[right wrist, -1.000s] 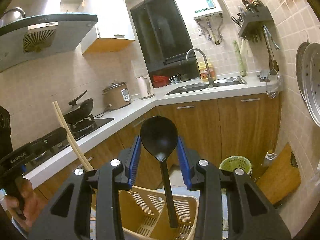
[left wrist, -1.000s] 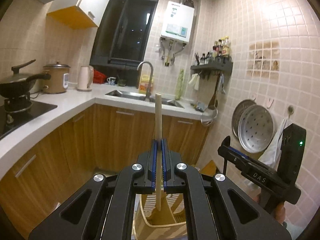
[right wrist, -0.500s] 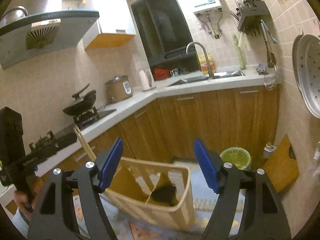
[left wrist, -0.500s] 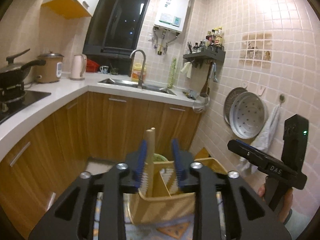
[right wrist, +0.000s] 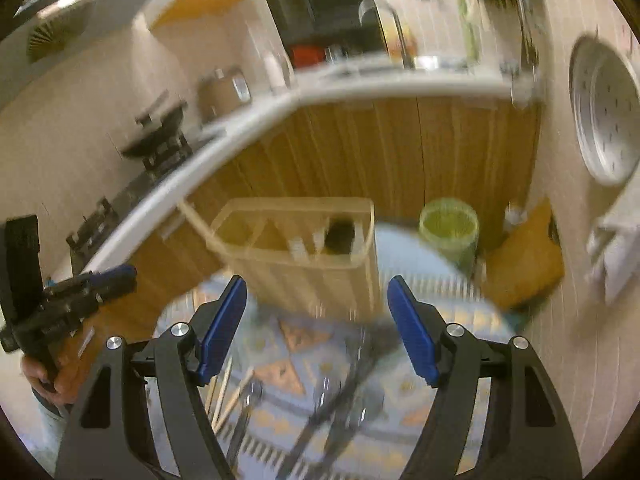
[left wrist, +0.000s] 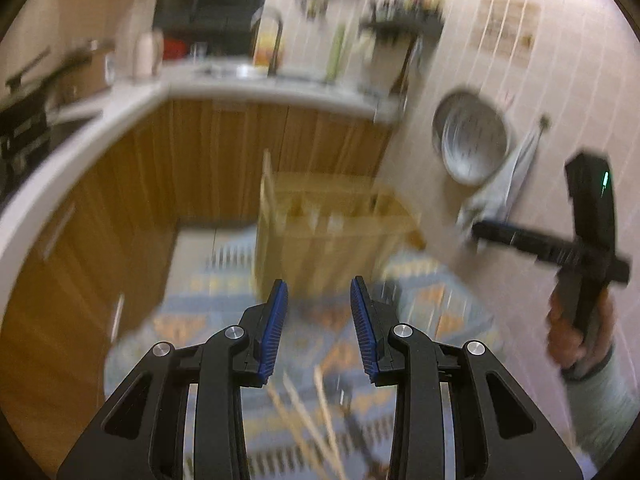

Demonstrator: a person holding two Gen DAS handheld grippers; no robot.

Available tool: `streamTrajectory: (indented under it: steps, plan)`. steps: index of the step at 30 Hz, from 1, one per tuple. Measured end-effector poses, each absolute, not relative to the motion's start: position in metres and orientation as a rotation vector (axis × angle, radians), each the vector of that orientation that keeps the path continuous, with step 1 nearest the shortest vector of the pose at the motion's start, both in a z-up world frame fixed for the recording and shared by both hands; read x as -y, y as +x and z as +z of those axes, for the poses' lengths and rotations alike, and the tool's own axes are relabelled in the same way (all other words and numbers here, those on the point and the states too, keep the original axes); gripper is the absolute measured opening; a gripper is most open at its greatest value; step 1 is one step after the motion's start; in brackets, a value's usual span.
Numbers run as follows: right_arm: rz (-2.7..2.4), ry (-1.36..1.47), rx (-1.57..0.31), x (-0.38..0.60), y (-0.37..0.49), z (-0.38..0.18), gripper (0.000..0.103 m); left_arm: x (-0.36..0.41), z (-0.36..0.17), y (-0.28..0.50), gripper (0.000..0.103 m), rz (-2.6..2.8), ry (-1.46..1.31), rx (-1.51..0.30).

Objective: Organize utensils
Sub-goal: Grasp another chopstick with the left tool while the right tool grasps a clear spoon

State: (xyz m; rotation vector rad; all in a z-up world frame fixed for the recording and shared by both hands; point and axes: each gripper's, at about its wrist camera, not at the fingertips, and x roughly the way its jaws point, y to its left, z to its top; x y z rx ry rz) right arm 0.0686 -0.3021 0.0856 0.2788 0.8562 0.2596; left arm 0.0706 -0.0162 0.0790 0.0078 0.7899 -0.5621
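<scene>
A beige slotted utensil holder (left wrist: 332, 232) (right wrist: 304, 248) stands on a patterned cloth. A wooden chopstick (left wrist: 267, 184) (right wrist: 196, 222) leans out of its left compartment. A black spoon head (right wrist: 339, 234) shows in a right compartment. My left gripper (left wrist: 319, 328) is open and empty in front of the holder. My right gripper (right wrist: 318, 324) is open wide and empty, above the cloth. Loose chopsticks (left wrist: 308, 432) (right wrist: 226, 392) and dark utensils (right wrist: 340, 400) lie on the cloth below. Both views are motion-blurred.
The patterned cloth (right wrist: 304, 336) covers the table. Behind are wooden cabinets (left wrist: 224, 152), a white countertop with a sink, a green bin (right wrist: 448, 226) and steel trays (right wrist: 604, 108) on the tiled wall. Each gripper shows in the other's view (left wrist: 588, 240) (right wrist: 52, 304).
Both grippers let go: the chopstick and the black spoon now sit in the holder. Both grippers have pulled back and tilted down toward the cloth.
</scene>
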Motion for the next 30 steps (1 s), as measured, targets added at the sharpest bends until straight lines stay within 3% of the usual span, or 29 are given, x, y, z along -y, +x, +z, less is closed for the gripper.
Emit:
streamTrajectory:
  steps: [5, 11, 26, 30]
  plan:
    - [0.354, 0.296, -1.084, 0.27, 0.07, 0.033, 0.059, 0.002, 0.007, 0.07, 0.031, -0.543, -0.014, -1.033]
    - [0.419, 0.273, -1.246, 0.222, 0.068, -0.021, 0.05, -0.002, -0.054, 0.068, 0.024, -0.499, 0.003, -1.186]
    - [0.403, 0.159, -1.351, 0.155, 0.077, -0.061, 0.044, 0.025, -0.067, 0.052, 0.022, -0.431, 0.247, -1.139]
    - [0.373, 0.046, -1.326, 0.141, 0.075, -0.06, 0.034, 0.023, -0.067, 0.052, 0.021, -0.444, 0.249, -1.141]
